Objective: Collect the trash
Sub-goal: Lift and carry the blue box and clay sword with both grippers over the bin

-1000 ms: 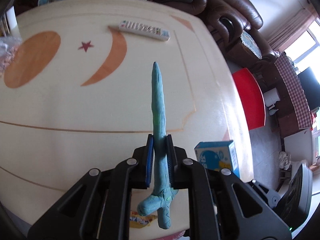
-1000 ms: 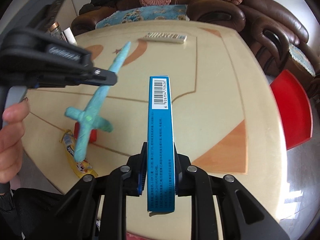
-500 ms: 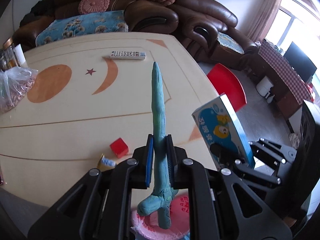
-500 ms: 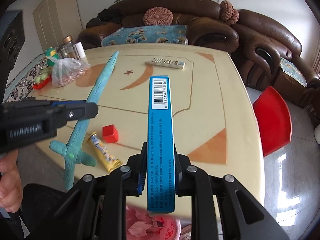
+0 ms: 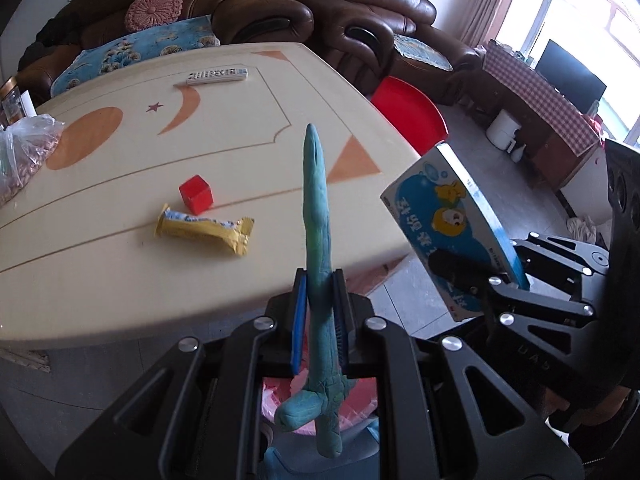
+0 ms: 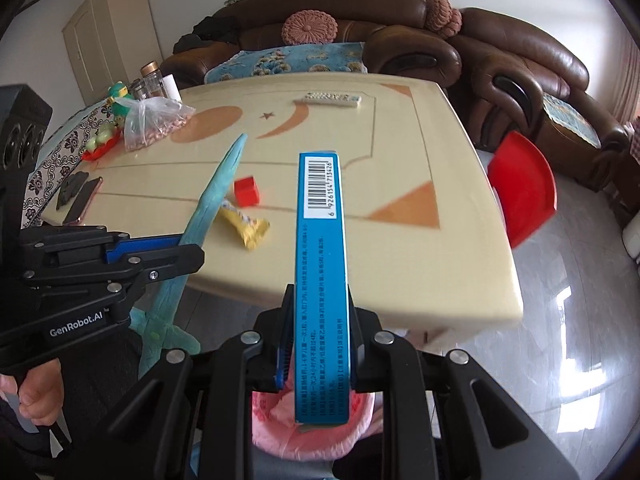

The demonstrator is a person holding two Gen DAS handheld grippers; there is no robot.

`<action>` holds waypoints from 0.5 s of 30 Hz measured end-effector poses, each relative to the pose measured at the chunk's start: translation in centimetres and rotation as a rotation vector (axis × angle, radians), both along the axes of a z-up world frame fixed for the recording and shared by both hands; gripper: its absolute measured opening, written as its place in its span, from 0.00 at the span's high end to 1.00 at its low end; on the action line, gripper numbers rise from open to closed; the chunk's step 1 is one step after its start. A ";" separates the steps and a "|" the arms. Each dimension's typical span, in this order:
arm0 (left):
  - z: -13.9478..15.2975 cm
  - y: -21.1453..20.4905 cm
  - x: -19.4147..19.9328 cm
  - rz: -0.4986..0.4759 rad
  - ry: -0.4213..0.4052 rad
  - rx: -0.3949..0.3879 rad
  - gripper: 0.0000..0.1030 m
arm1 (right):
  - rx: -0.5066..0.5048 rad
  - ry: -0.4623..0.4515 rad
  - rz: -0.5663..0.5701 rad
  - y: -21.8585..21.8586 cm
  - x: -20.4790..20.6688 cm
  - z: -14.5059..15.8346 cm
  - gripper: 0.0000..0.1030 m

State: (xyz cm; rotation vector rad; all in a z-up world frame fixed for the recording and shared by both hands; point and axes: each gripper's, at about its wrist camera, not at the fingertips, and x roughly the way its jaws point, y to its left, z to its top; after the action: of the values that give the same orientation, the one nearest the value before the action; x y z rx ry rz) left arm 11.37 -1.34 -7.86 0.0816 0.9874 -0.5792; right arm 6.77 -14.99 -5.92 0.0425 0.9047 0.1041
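1. Gripping a teal clay sword (image 5: 318,216), the left gripper (image 5: 319,316) is holding it past the table (image 5: 120,280) edge, above a pink-lined bin (image 5: 360,404).
2. The right gripper (image 6: 316,336) is clamping a blue box (image 6: 320,264) over the same bin.
3. A yellow wrapper (image 5: 204,229) and red cube (image 5: 196,194) are lying on the table.

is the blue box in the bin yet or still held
Still held: the right gripper is shut on the blue box, whose lower end hangs over the pink-lined bin.
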 end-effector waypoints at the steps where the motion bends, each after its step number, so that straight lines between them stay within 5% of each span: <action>1: 0.0 0.0 -0.4 -0.005 0.001 -0.003 0.87 | -0.002 0.001 -0.002 0.0 -0.4 -0.1 0.80; 15: -6.4 0.2 -5.0 -0.036 0.136 0.043 0.87 | 0.030 0.123 0.009 0.9 -3.3 -6.2 0.80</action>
State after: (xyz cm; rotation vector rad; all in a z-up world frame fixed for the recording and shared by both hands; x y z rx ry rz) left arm 6.39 -1.14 -14.21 0.0990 1.1327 -0.6024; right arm 3.49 -14.05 -12.09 0.0737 1.0265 0.1243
